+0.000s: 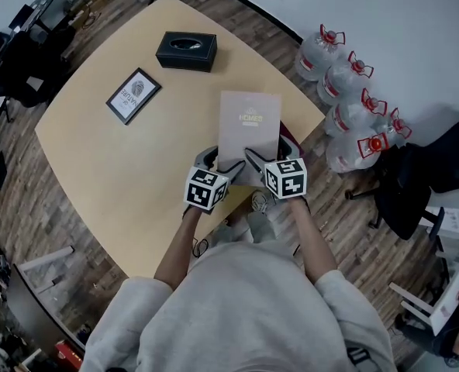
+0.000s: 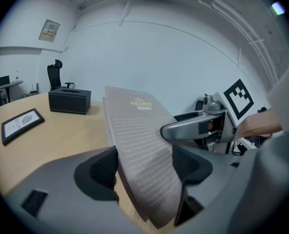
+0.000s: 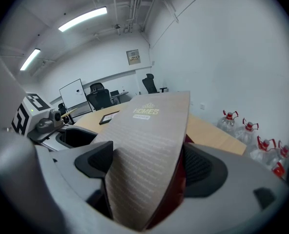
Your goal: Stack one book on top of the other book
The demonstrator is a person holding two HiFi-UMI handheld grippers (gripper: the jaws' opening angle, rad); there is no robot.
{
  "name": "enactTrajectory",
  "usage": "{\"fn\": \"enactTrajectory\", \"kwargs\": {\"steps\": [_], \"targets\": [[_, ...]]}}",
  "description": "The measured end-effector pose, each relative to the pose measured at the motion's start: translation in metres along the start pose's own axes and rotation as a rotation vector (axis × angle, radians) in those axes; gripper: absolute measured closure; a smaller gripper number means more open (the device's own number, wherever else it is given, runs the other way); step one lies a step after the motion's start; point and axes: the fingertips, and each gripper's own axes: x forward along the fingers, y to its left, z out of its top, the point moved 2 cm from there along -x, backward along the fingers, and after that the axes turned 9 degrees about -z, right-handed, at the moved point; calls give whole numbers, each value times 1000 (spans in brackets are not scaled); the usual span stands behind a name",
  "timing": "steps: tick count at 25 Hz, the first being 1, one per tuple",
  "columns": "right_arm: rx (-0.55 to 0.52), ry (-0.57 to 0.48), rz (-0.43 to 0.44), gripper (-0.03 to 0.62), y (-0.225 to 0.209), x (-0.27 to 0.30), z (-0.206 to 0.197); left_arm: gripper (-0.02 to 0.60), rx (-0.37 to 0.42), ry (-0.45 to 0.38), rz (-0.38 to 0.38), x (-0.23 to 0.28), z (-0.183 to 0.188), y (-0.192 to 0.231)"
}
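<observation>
A taupe book point(image 1: 249, 122) lies lengthwise near the table's right edge, on top of a dark red book point(image 1: 290, 141) whose edge peeks out on the right. Both grippers hold the taupe book's near end. My left gripper point(image 1: 220, 163) is shut on its near left corner, and the cover point(image 2: 139, 145) fills the gap between the pads. My right gripper point(image 1: 262, 161) is shut on the near right corner point(image 3: 144, 150). A red strip point(image 3: 181, 179) shows against its right-hand pad; whether the red book is gripped too I cannot tell.
The tan table point(image 1: 121, 169) also carries a black tissue box point(image 1: 186, 51) at the far side and a framed picture point(image 1: 133, 95) to the left. Several water bottles point(image 1: 346, 91) and a black office chair point(image 1: 423, 184) stand on the floor to the right.
</observation>
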Motion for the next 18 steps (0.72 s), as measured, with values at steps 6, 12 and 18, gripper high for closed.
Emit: {"fn": "enactTrajectory", "kwargs": {"steps": [6, 12, 18], "targets": [[36, -4, -50, 148, -31, -13, -6, 225, 29, 26, -49, 25, 7, -19], [66, -5, -87, 149, -51, -20, -12, 225, 45, 46, -81, 44, 10, -29], [86, 8, -95, 149, -63, -17, -17, 225, 45, 68, -91, 57, 9, -31]]}}
